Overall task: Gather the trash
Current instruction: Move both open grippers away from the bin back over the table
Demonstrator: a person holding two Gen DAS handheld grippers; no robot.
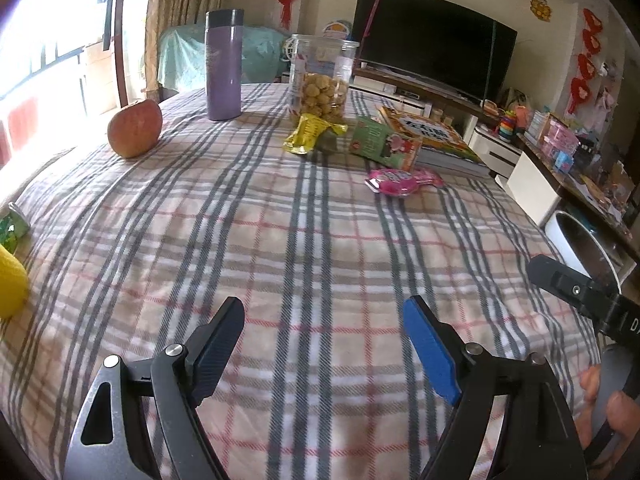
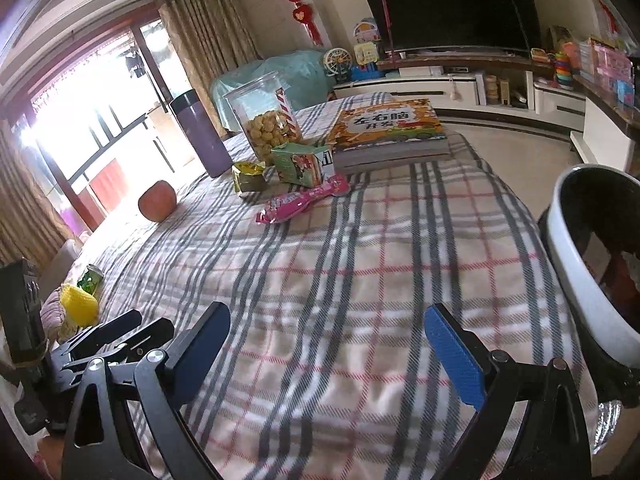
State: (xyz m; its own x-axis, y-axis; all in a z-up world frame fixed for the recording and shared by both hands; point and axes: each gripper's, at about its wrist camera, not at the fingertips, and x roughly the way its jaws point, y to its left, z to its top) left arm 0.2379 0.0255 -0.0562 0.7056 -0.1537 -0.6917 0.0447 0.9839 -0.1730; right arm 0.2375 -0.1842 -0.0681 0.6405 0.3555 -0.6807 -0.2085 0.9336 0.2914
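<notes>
A living room with a dark television (image 1: 432, 40) on a low stand lies behind a counter (image 1: 312, 248) covered in a plaid cloth. At its far end stands a clear plastic jar (image 1: 322, 78), its lower half filled with round golden snacks, beside a closed purple flask (image 1: 223, 64). Just in front of the jar lie a yellow wrapper (image 1: 310, 134), a green carton (image 1: 382, 142) leaning against a stack of books (image 1: 436, 140), and a pink wrapper (image 1: 402, 180). An apple (image 1: 134, 128) sits apart to the left. A white bin (image 2: 592, 264) with a dark inside stands off the counter's right edge. The left tool (image 1: 324, 320) and right tool (image 2: 328, 328) hover over bare cloth, both spread wide and empty.
</notes>
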